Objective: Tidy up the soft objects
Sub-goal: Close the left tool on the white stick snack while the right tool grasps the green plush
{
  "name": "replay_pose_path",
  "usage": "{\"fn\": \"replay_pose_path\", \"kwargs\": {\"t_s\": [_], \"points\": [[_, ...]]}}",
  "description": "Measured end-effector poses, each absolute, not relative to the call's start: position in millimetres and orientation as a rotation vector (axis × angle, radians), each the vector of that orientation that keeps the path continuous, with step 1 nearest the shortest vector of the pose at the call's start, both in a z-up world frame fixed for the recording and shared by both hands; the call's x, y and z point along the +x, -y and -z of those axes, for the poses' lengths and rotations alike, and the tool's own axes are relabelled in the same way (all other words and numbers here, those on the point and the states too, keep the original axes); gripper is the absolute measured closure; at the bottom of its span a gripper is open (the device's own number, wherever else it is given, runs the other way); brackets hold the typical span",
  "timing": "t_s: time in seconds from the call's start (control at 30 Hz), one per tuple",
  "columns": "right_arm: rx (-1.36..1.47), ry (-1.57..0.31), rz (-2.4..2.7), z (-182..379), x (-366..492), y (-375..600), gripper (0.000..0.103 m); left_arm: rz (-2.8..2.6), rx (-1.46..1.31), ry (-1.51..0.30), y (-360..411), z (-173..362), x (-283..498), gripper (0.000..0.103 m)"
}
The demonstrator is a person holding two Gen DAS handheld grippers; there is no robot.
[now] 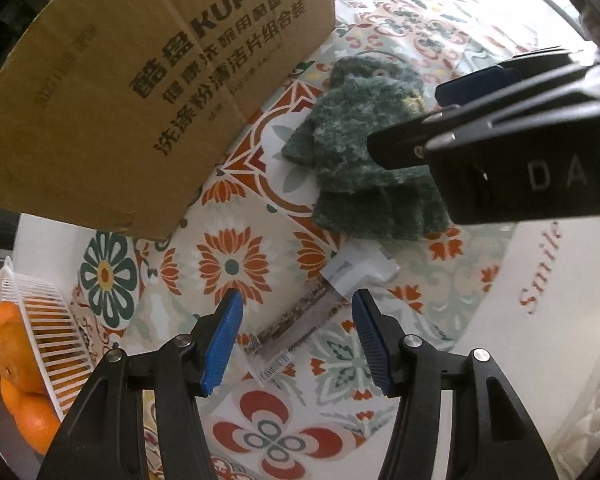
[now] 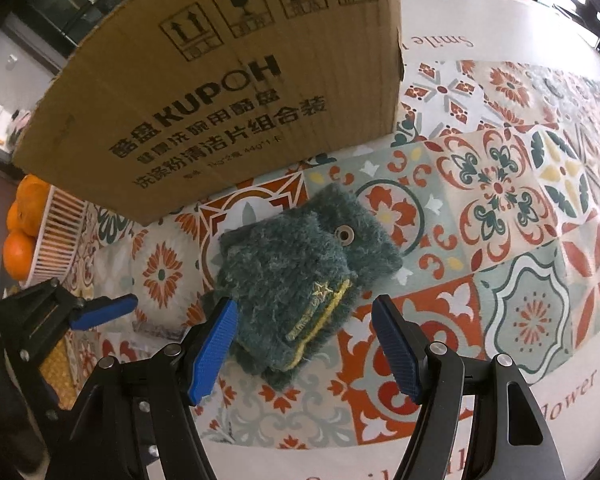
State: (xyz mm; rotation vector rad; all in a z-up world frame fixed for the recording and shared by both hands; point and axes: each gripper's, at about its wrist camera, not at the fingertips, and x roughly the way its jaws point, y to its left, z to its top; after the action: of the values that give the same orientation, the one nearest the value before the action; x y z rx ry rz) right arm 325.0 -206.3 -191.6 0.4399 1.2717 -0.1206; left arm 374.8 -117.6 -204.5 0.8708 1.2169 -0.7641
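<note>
A pair of fuzzy dark green gloves (image 2: 300, 276) lies stacked on the patterned tablecloth, in front of a brown cardboard box (image 2: 236, 96). My right gripper (image 2: 304, 344) is open just above the gloves' near end, its blue fingers either side of them. In the left wrist view the gloves (image 1: 360, 152) lie ahead, partly hidden by the right gripper's black body (image 1: 520, 140). My left gripper (image 1: 298, 340) is open and empty above a clear plastic packet with a paper label (image 1: 312, 312). It shows at the left of the right wrist view (image 2: 104, 310).
The box (image 1: 140, 92) stands at the back left. A white slatted basket (image 1: 48, 340) with oranges (image 1: 12, 352) sits at the left table edge; it also shows in the right wrist view (image 2: 58, 236). The floral tablecloth (image 2: 500, 200) stretches to the right.
</note>
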Motion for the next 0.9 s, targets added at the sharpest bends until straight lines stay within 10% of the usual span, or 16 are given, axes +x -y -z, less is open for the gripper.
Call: {"fn": "replay_pose_path", "kwargs": {"t_s": [0.9], "points": [[0.429, -1.272, 0.162, 204, 344, 196, 0.028, 0.521, 0.146, -1.302, 26, 240, 371, 0.081]]}}
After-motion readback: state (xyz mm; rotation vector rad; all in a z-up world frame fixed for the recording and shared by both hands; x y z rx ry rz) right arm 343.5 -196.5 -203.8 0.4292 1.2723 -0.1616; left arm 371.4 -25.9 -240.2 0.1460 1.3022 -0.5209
